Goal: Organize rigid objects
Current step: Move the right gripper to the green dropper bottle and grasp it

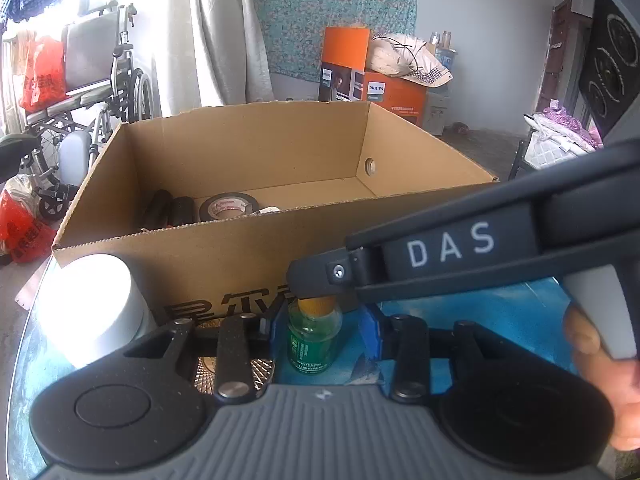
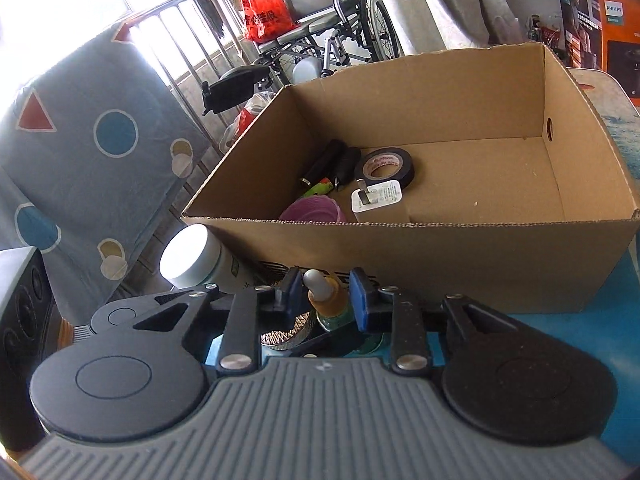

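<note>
Left wrist view: the left tool (image 1: 325, 332) straddles a small green bottle (image 1: 313, 342), its blue pads at the glass sides; whether they press I cannot tell. The bottle stands upright on the blue counter (image 1: 500, 312), long axis vertical, orange neck up, just before the near wall of the cardboard box (image 1: 224, 256). The right tool (image 2: 326, 296) reaches across from the right and is clenched on the bottle's dropper cap (image 2: 320, 286). A white jar (image 1: 90, 308) stands nearby. Inside the box lie a tape roll (image 2: 389, 167) and a white charger (image 2: 376, 200).
</note>
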Motion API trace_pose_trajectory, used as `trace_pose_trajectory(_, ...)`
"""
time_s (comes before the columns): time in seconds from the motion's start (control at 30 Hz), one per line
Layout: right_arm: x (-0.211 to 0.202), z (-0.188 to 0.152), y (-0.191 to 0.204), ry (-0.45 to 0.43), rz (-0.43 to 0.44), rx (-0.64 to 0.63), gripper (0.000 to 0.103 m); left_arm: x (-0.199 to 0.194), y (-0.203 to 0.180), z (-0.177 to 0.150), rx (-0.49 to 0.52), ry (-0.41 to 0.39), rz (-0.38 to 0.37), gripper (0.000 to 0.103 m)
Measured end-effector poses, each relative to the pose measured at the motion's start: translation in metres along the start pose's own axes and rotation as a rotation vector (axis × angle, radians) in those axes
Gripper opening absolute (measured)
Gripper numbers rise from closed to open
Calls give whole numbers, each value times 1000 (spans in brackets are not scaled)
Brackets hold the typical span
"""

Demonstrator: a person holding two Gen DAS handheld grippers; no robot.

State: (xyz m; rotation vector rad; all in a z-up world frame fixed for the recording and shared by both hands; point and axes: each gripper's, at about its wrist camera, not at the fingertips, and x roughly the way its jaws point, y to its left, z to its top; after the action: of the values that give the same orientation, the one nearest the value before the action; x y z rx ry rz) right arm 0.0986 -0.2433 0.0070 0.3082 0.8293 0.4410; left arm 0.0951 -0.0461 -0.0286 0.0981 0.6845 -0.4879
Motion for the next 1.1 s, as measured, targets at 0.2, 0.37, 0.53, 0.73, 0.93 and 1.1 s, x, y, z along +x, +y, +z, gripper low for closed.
trace_pose_trajectory(0.2, -7, -4, -5, -5, -23, 5, 20, -2, -6, -5, -18, -1, -49, 40)
trace_pose_trajectory(0.37, -23, -12, -14, -5, -59, 9, 20, -5, -20, -10, 1, 2, -115, 40)
trace_pose_trajectory(0.53, -34, -20, -21, -7, -79, 25, 20, -6, -29, -17, 19, -6, -131, 40)
trace_pose_trajectory(0.73, -33, -22, -14, -11, -113, -22, 22, 6, -34, -20, 87, 25, -88, 45)
trace_pose_trajectory(0.93, -28, -23, -14, 9, -131, -30, 22, 21, -39, -24, 107, 30, -78, 43)
trace_pose_trajectory(1.1, -19, -25, -14, 26, -136, -30, 24, 30, -43, -29, 122, 30, -76, 39)
